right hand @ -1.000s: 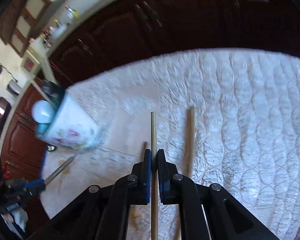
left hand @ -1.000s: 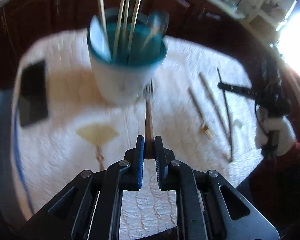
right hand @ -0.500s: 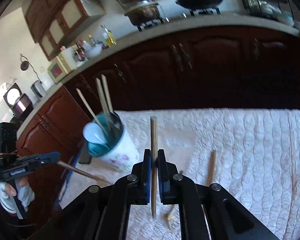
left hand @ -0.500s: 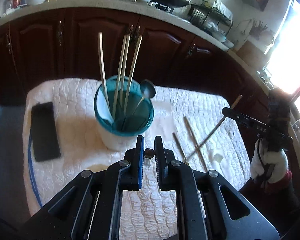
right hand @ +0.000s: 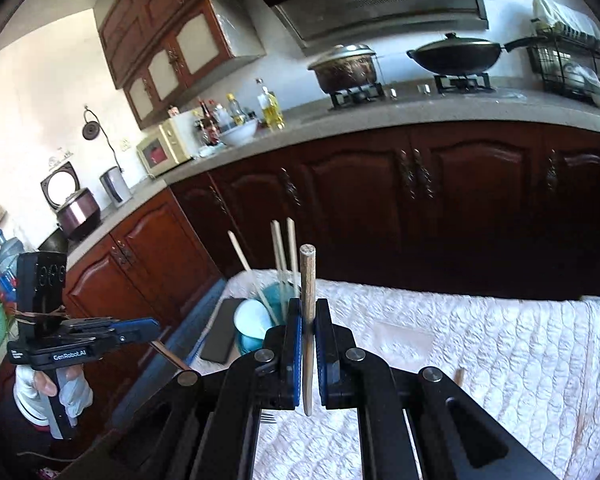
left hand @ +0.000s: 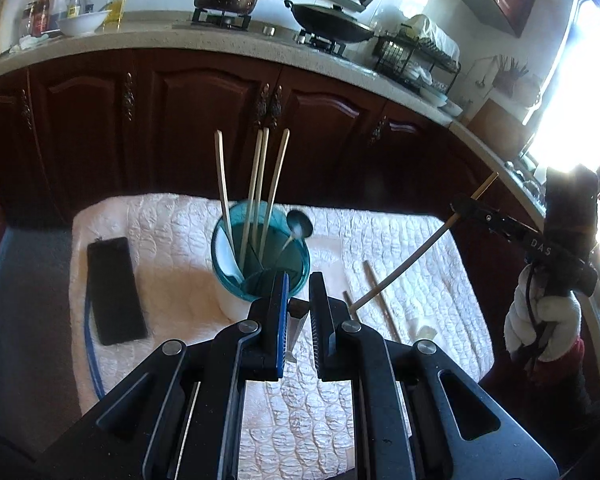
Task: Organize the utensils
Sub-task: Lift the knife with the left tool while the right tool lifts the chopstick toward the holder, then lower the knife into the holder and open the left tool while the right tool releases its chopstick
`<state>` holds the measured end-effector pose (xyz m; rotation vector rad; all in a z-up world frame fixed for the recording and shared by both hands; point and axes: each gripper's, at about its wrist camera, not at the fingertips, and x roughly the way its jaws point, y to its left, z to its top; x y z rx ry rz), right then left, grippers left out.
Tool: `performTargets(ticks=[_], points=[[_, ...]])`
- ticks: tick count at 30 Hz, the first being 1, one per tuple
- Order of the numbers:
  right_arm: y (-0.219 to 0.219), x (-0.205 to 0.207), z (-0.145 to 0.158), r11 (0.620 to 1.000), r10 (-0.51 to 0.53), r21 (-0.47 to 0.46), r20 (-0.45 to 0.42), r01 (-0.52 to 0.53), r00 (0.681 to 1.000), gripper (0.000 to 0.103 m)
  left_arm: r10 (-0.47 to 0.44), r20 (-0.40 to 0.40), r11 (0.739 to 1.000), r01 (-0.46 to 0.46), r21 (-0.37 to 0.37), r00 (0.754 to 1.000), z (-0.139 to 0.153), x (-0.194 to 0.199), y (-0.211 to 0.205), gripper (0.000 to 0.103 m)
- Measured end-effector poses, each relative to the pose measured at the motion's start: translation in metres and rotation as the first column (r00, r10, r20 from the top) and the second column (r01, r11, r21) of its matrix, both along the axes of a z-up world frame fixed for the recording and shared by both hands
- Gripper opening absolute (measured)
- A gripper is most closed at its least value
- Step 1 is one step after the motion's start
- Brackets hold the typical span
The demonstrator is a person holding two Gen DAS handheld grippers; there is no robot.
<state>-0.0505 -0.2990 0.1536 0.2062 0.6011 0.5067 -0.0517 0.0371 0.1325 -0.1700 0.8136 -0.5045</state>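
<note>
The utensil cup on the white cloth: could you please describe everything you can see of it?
The utensil cup stands upright on the quilted white cloth, right of a black phone. Its outside looks white, its inside and rim teal. Four pale chopsticks, a metal spoon and a white spoon lean inside. The left gripper hovers nearby.

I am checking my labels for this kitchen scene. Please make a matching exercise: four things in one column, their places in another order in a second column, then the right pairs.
1. black flat phone
2. raised brown round wooden chopstick
3. wooden-handled metal fork
4. small metal spoon

a. stands in the teal-rimmed white cup
b. clamped in the right gripper
c. lies on the white quilted cloth
d. clamped in the left gripper

Pairs: 1-c, 2-b, 3-d, 4-a.
</note>
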Motion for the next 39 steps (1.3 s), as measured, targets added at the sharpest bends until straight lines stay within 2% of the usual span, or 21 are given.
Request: performTargets(ticks=[10, 14, 23, 39], points=[[0.022, 0.014, 0.041, 1.0, 0.011, 0.027, 0.074, -0.013, 0.997, 0.005, 0.022, 0.076, 0.999, -0.019, -0.042, 0.997, 0.058, 0.01, 0.018, 0.009], [0.036, 0.029, 0.044, 1.0, -0.001, 0.01, 0.079, 0.0, 0.997, 0.005, 0.047, 0.098, 0.998, -0.043, -0.034, 0.994, 0.065, 0.023, 0.018, 0.009], [0.065, 0.063, 0.02, 1.0, -0.003, -0.03, 0.042, 0.004, 0.999, 0.005, 0.074, 0.09, 0.997, -0.076, 0.02, 0.993, 0.044, 0.054, 0.001, 0.009], [0.071, 0.096, -0.048, 0.999, 0.004, -0.034, -0.1, -0.007, 0.995, 0.005, 0.082, 0.019, 0.992, -0.083, 0.092, 0.996, -0.006, 0.074, -0.024, 0.009]])
